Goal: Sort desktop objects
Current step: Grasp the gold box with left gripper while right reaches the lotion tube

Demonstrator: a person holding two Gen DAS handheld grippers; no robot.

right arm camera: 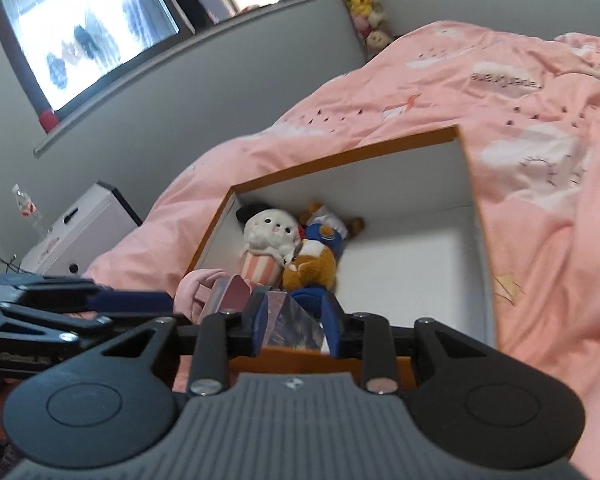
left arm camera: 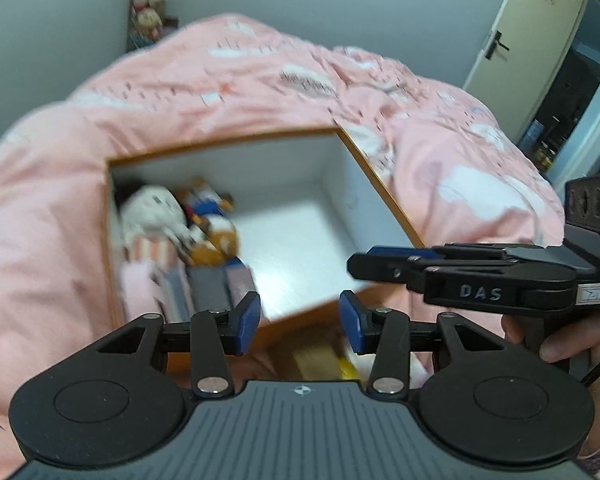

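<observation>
Pink bedding (left arm camera: 180, 92) surrounds the box (left arm camera: 380, 184); only the right wrist view shows right claw (right arm camera: 294, 326) gripping a shiny packet (right arm camera: 288, 320), left claw (left arm camera: 299, 322) wide.

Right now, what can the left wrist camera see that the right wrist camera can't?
Only the left wrist view shows the open door, and the right gripper reaching in from the side above the left gripper, whose jaws stand apart with nothing between them.

Only the right wrist view shows the window, the white case, and the right gripper's jaws around a shiny box.

Both show the orange-edged box, the plush toys inside, and the pink blanket.
</observation>
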